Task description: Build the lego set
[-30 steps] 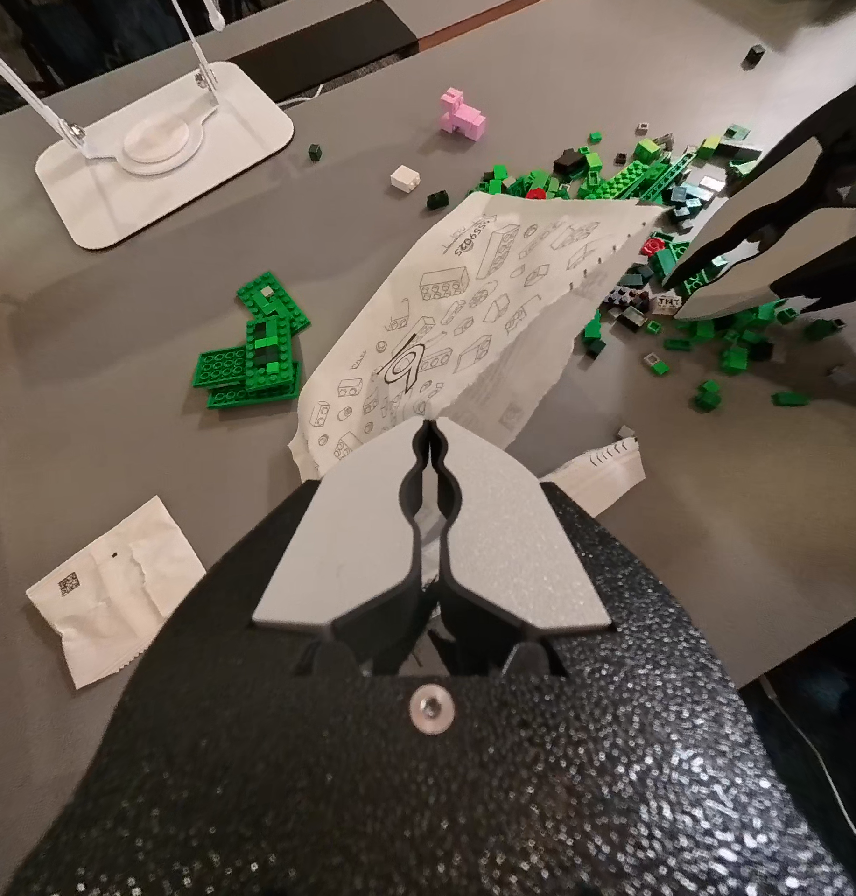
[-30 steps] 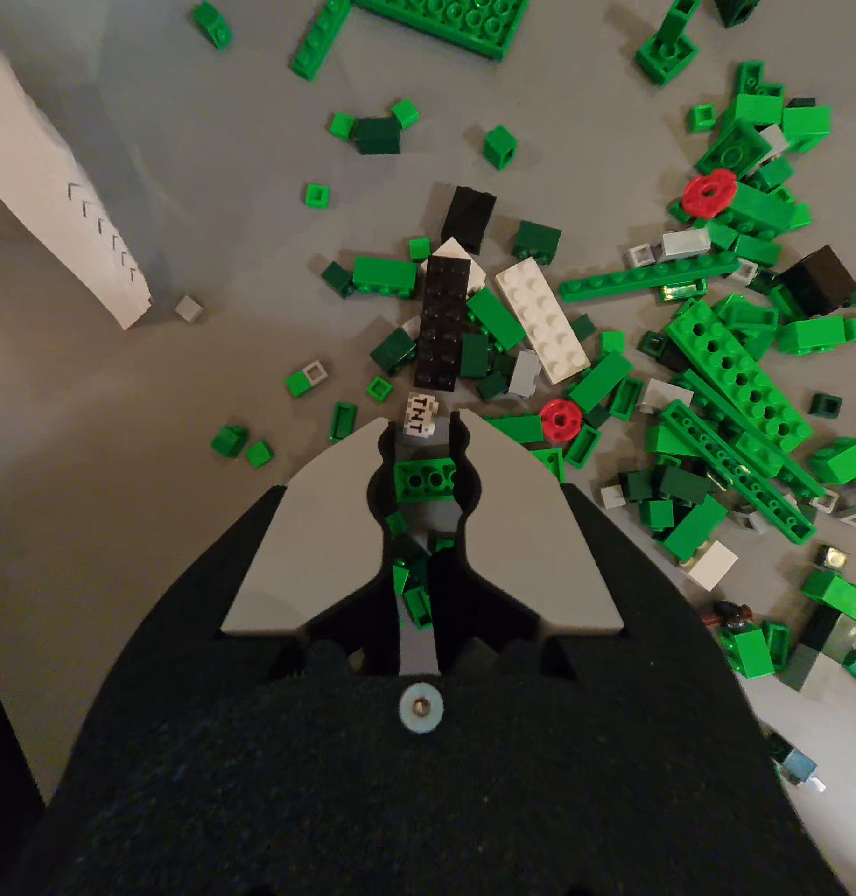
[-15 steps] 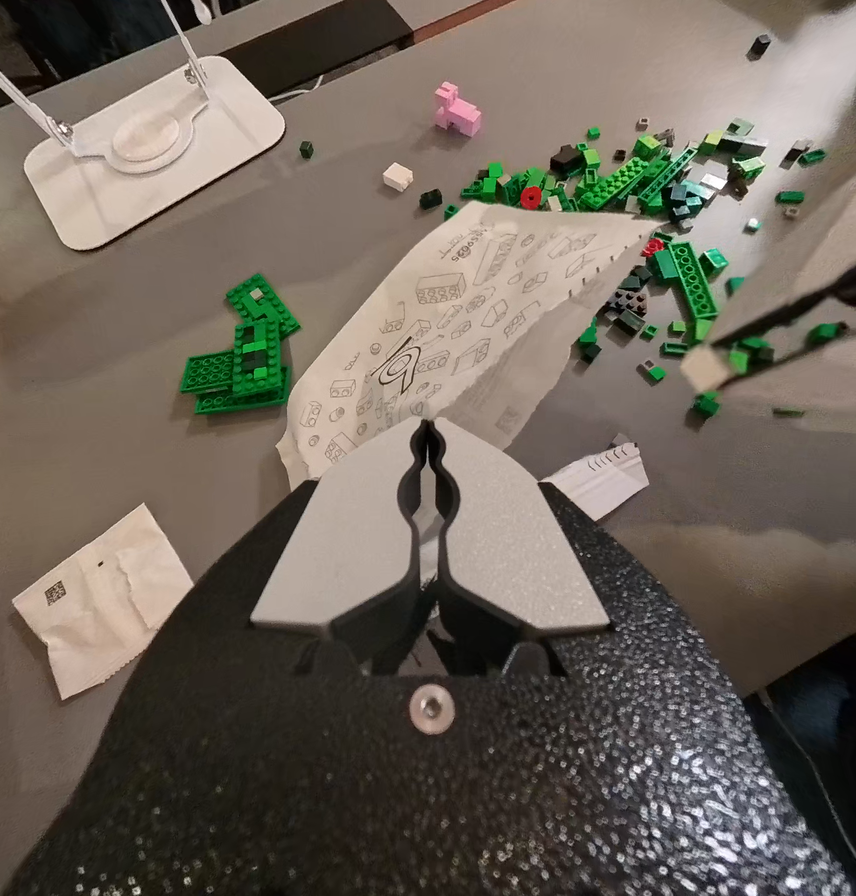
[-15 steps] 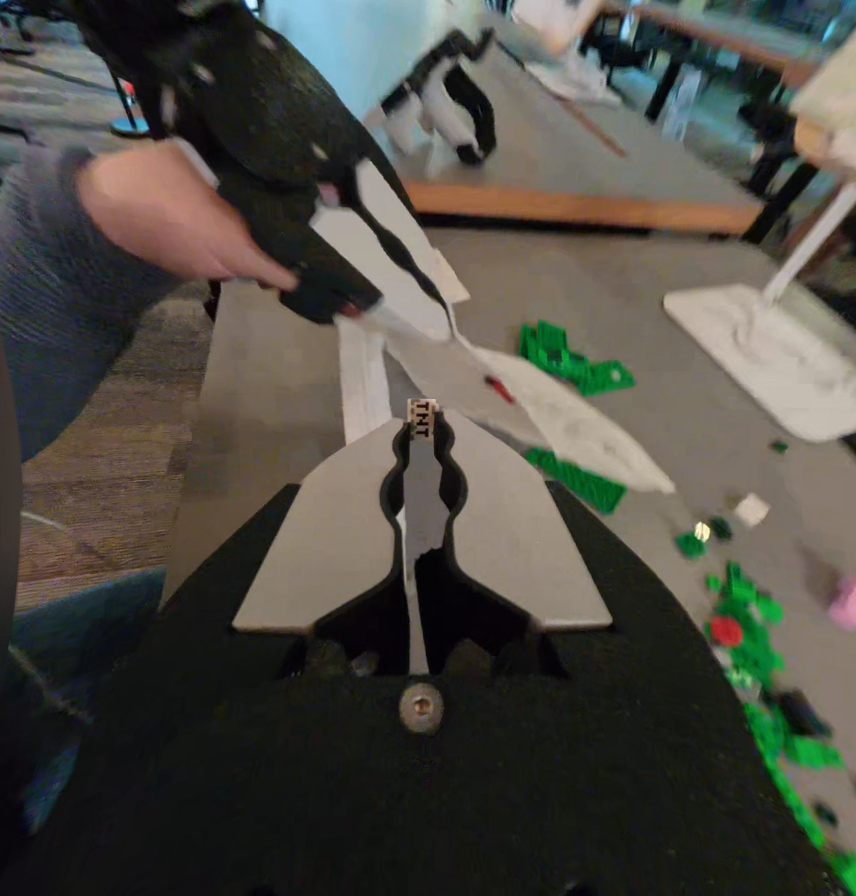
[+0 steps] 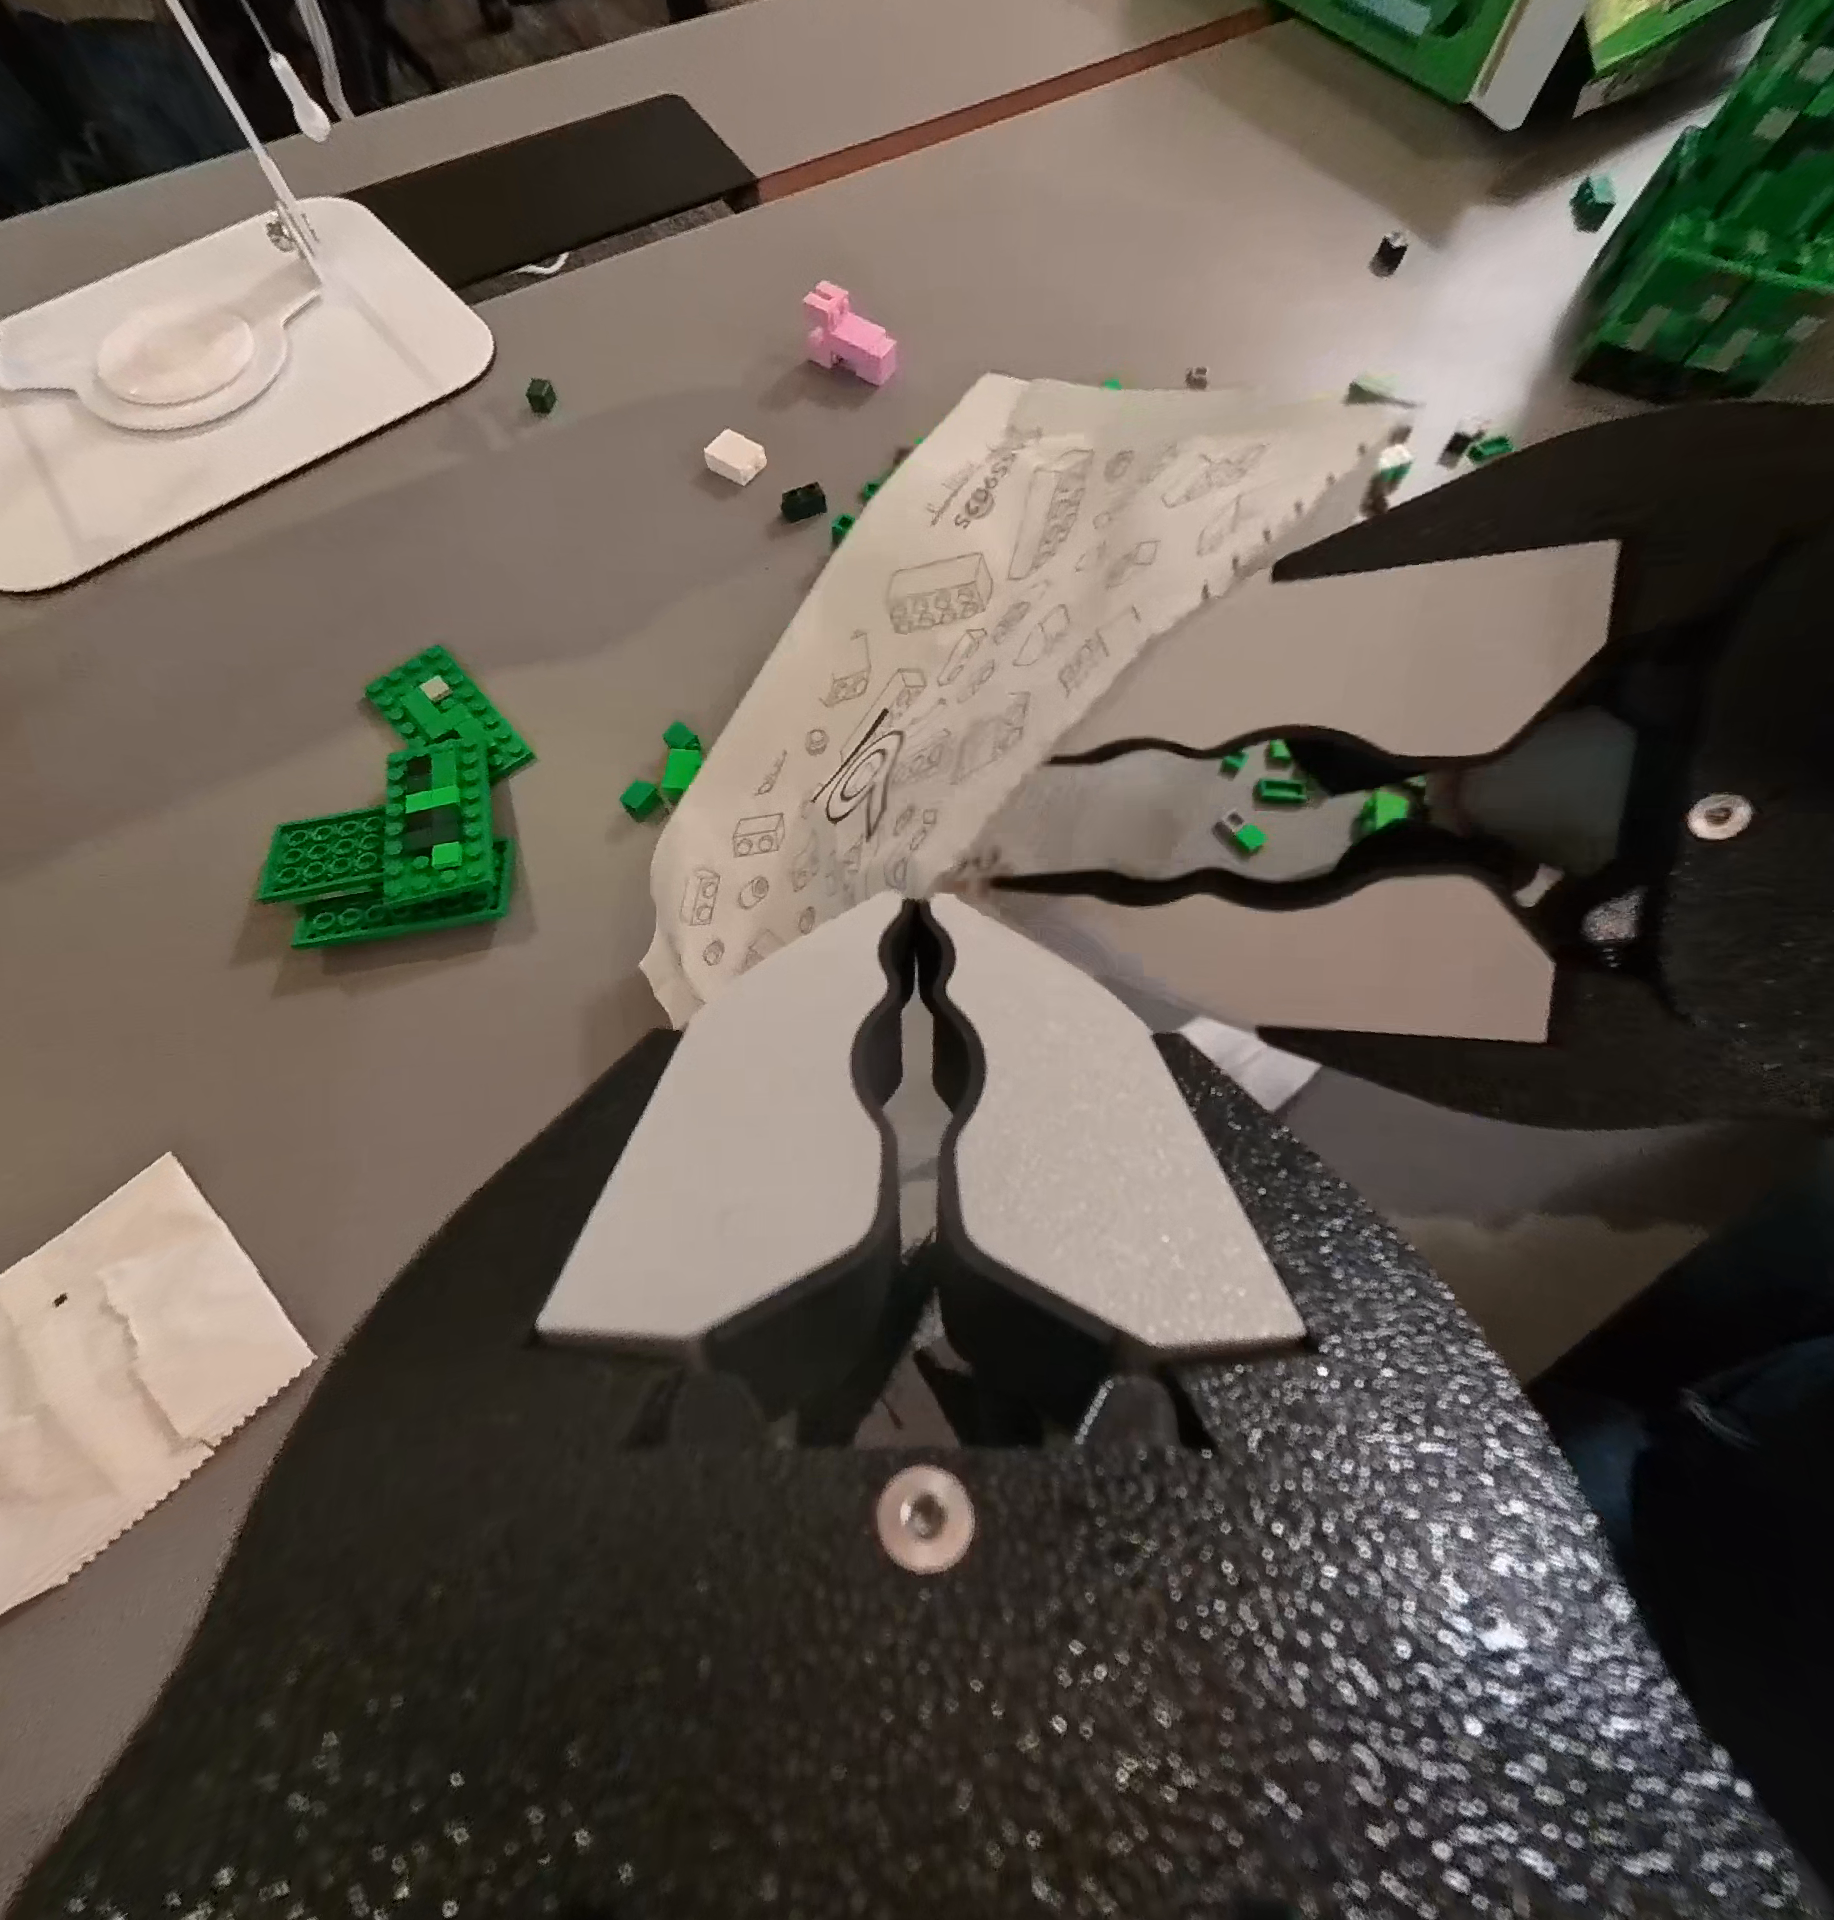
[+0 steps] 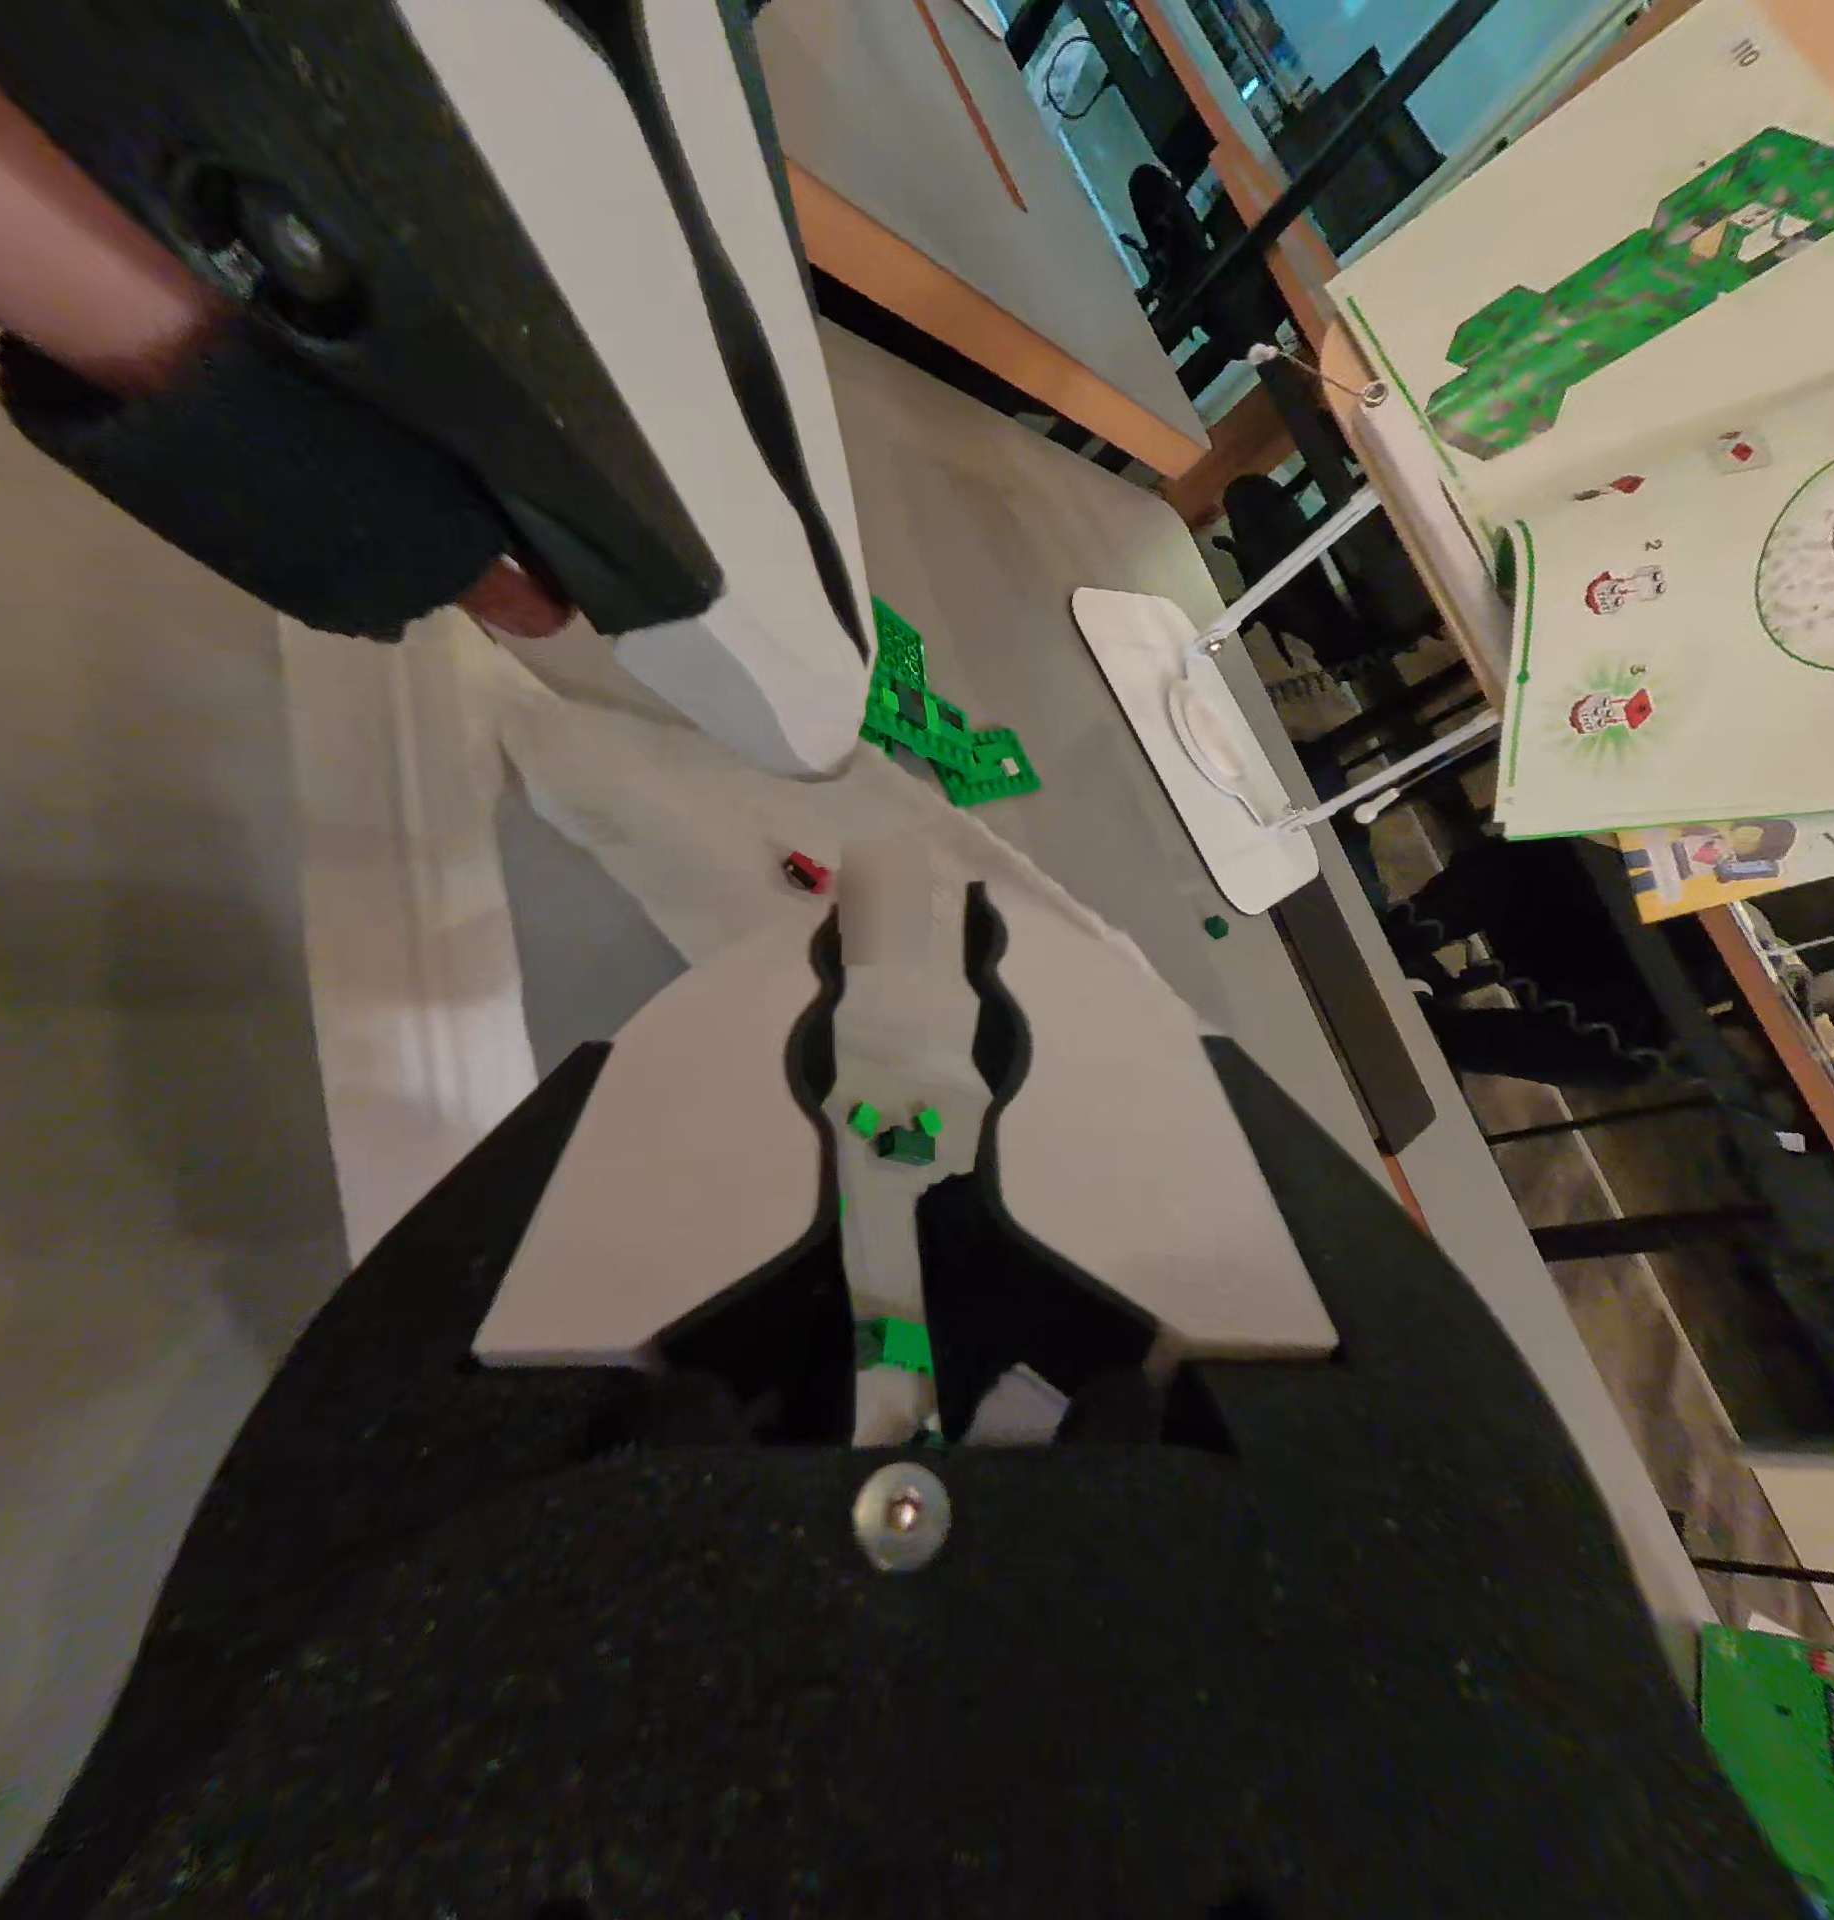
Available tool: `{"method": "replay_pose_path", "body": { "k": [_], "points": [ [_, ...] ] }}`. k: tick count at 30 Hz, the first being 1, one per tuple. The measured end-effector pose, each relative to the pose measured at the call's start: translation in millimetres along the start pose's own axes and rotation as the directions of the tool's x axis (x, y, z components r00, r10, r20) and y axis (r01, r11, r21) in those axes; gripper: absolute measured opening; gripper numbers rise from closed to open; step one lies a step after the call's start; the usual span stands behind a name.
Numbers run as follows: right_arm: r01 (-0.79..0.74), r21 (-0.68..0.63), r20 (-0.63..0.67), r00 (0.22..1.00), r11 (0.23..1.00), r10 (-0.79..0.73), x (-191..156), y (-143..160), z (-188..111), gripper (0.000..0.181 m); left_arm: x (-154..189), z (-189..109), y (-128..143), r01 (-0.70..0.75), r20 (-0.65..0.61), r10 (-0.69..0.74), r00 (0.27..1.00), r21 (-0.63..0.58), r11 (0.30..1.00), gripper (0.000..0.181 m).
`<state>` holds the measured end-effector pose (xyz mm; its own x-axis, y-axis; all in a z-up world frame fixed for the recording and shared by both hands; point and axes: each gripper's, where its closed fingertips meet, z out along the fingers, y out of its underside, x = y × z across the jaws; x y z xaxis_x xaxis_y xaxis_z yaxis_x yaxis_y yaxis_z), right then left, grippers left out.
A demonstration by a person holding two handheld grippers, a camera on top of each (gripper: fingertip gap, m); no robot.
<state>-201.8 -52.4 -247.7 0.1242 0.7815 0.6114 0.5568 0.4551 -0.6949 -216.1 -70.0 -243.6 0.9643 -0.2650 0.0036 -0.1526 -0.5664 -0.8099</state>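
Grey table (image 5: 217,1039): left tongs (image 5: 915,906) pinch printed white paper bag (image 5: 954,665); right tongs (image 6: 900,896) apart, pale brick (image 6: 882,902) between.

Left gripper (image 5: 915,914) jaws pressed together at the tips, pinching a sheet edge; right gripper (image 6: 900,904) jaws slightly parted, tips just beside the left's, roughly perpendicular; a bare hand (image 6: 51,301) grips the left's handle.

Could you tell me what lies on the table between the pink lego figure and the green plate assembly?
In the left wrist view, a white brick lies between the pink lego figure and the green plate assembly; otherwise bare grey table.
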Motion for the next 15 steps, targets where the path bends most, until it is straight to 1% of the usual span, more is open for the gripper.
{"method": "replay_pose_path", "body": {
  "k": [3,5,8,10,11,12,14,15],
  "points": [
    [-0.015,0.008,0.01,1.0,1.0,0.015,-2,0,1,0.028,-1,1,0,-0.001,0.006,0.001,1.0,-0.001,1.0,0.0],
    [-0.043,0.02,0.049,0.998,0.999,0.042,-6,0,-3,0.031,-3,2,1,-0.001,0.021,0.001,1.0,-0.004,1.0,0.0],
    [-0.111,0.059,0.142,0.985,0.992,0.102,-13,1,-26,0.032,-11,2,3,-0.005,0.059,0.005,0.998,-0.012,1.0,0.0],
    [-0.168,0.062,0.163,0.974,0.984,0.156,-5,14,-49,0.031,-15,1,5,-0.004,0.076,0.005,0.997,-0.018,1.0,0.0],
    [-0.195,0.042,0.143,0.972,0.98,0.187,6,28,-60,0.03,-17,0,5,-0.001,0.083,0.003,0.997,-0.019,1.0,0.0],
    [-0.225,0.0,0.098,0.97,0.974,0.223,22,48,-70,0.029,-20,-1,6,0.002,0.091,-0.001,0.996,-0.019,1.0,0.0],
    [-0.299,-0.122,-0.022,0.954,0.946,0.299,60,103,-88,0.025,-24,-3,6,0.014,0.101,-0.013,0.995,-0.012,1.0,0.0],
    [-0.351,-0.192,-0.071,0.936,0.917,0.343,77,135,-96,0.024,-26,-4,6,0.018,0.103,-0.017,0.995,-0.01,1.0,0.0]
  ]
}}
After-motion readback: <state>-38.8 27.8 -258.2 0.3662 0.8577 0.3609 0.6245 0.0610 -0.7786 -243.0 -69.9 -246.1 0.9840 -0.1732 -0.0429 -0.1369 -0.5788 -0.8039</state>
